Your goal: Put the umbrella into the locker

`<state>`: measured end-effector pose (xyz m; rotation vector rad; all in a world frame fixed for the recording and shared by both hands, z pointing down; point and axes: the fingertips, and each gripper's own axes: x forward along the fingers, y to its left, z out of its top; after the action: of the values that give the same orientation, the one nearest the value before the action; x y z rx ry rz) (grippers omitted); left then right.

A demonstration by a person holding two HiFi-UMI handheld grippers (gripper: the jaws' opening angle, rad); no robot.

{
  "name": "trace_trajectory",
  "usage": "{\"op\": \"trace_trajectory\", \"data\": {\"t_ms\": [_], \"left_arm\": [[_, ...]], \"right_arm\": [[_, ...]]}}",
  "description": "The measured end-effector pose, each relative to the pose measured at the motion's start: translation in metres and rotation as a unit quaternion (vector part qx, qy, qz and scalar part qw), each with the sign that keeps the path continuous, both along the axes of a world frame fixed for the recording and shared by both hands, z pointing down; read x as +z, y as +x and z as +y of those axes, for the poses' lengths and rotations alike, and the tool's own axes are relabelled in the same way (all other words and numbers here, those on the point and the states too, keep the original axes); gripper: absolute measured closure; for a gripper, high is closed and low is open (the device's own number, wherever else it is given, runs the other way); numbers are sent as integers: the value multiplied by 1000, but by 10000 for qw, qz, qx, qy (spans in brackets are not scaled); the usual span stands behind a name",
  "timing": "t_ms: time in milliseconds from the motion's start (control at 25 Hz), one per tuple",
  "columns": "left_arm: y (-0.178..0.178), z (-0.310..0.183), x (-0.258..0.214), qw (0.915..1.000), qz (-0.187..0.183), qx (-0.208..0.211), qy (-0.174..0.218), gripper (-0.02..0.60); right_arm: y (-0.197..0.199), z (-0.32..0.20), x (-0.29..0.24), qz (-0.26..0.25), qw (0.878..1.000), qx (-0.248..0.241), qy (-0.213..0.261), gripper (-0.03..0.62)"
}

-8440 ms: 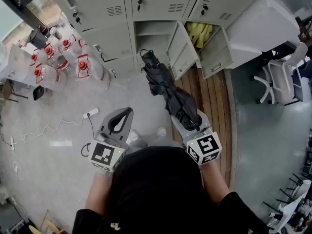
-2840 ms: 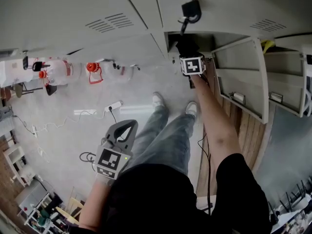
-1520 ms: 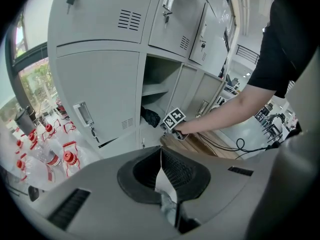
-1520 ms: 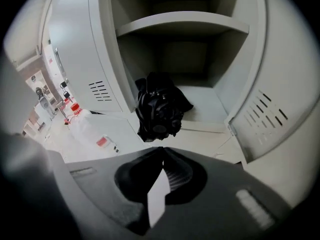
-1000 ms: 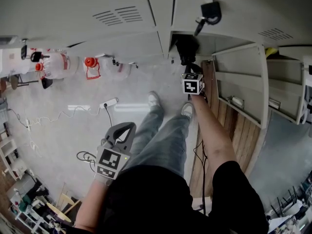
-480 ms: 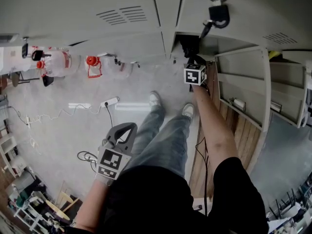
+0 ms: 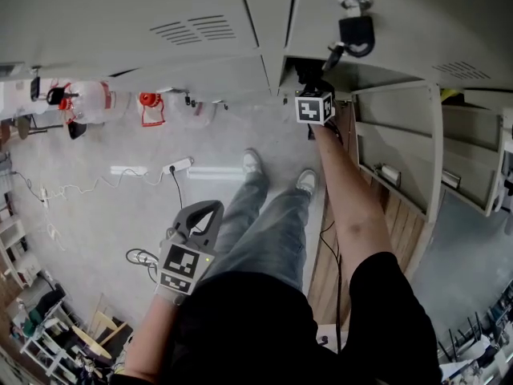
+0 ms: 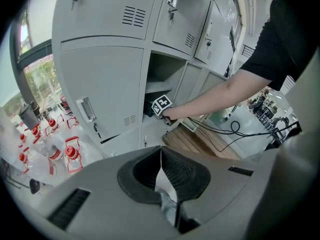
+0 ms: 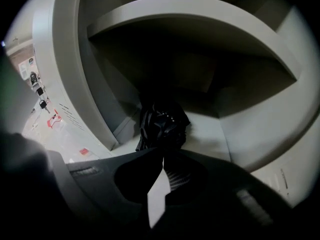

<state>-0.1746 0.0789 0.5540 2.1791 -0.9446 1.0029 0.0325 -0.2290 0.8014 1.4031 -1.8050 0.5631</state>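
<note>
**Right gripper** [image 9: 162,158]: clenched. The dark, ribbed jaws are drawn together so that the tips meet right at the near edge of the umbrella [image 9: 162,125]. Whether a fold of cloth is caught between them cannot be told.

**Umbrella:** a black, crumpled bundle of soft, glossy fabric. It sits directly ahead of the right gripper's tips, inside the locker [image 9: 210,134], on the compartment's smooth grey metal floor. A flat shelf spans the compartment above the right gripper.

**Left gripper** [image 8: 161,148]: clenched on nothing. Its grey moulded jaws are tip to tip, with an almond-shaped gap behind the tips. It is held low at the person's side, well apart from the locker.

**View differences**
- The right gripper view alone shows the dim locker interior and the umbrella's creased texture.
- The head view shows only a dark mass at the locker mouth, just beyond the marker cube [image 7: 313,107]. Right of the right gripper it shows the open door [image 7: 397,147], in flat painted metal. Above it a black padlock [image 7: 353,34] hangs on the upper door.
- The left gripper view shows the outstretched arm [image 8: 220,91] side-on, reaching into the opening. Black cables [image 8: 235,129] trail over a wooden plank floor [image 8: 200,145] below it.
- Clear plastic bottles with red caps [image 8: 70,151] stand on the speckled floor, left of the left gripper.
</note>
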Motion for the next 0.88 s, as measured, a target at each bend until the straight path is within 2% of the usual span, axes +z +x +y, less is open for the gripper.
{"op": "trace_trajectory", "data": {"t_ms": [120,200,400,720,880], "left_arm": [[5,-3,-2,10000,16,-3,36,571],[6,-5,-5,10000,28,-34,59,571],[10,-13,-12,9997,98,-169,147,572],[35,-28,-30,9981,326,-296,432,571],[46,-35,-44,9969,395,-329,594,571]], "right_arm": [[-1,-3,-1,59,9999,-89,-16,593],[2,-2,-3,66,9999,-120,2,562],[7,6,-21,2,9998,-172,118,557],[11,39,-77,-369,9981,-342,343,557],[4,71,-106,-772,9955,-486,276,557]]}}
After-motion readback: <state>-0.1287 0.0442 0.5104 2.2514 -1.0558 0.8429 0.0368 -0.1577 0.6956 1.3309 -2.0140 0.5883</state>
